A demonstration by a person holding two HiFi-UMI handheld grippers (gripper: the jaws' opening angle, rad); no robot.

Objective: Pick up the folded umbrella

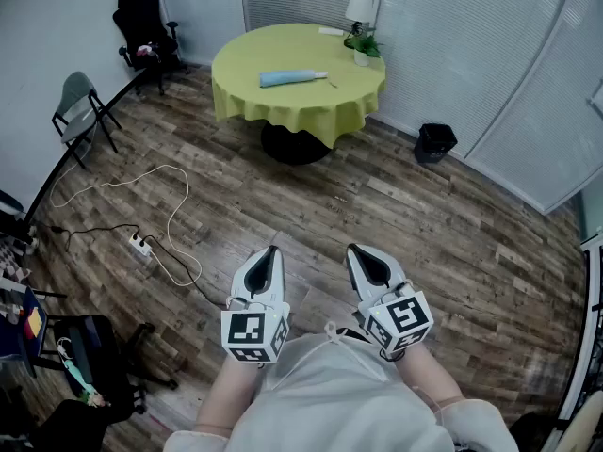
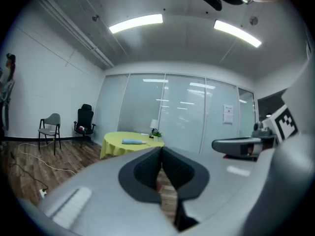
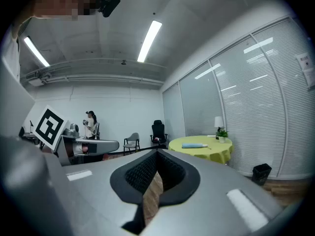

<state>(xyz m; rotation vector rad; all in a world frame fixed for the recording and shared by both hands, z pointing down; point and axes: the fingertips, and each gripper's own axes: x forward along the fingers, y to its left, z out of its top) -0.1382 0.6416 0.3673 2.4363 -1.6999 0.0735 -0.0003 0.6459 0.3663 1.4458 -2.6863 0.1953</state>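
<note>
The folded umbrella (image 1: 293, 78) is light blue and lies flat on a round table (image 1: 283, 106) under a yellow-green cloth, far across the room. In the left gripper view the umbrella (image 2: 133, 141) and its table (image 2: 118, 149) show small in the distance, as the umbrella (image 3: 195, 144) also does in the right gripper view. My left gripper (image 1: 271, 250) and right gripper (image 1: 353, 250) are side by side close to my body, both shut and empty, pointing towards the table. Neither is anywhere near the umbrella.
A lamp (image 1: 359, 8) and a potted plant (image 1: 364, 48) stand at the table's far edge. A black bin (image 1: 435, 142) sits to the table's right, an office chair (image 1: 146, 26) and a folding chair (image 1: 80, 102) to its left. A power strip (image 1: 141, 245) with cables lies on the wooden floor.
</note>
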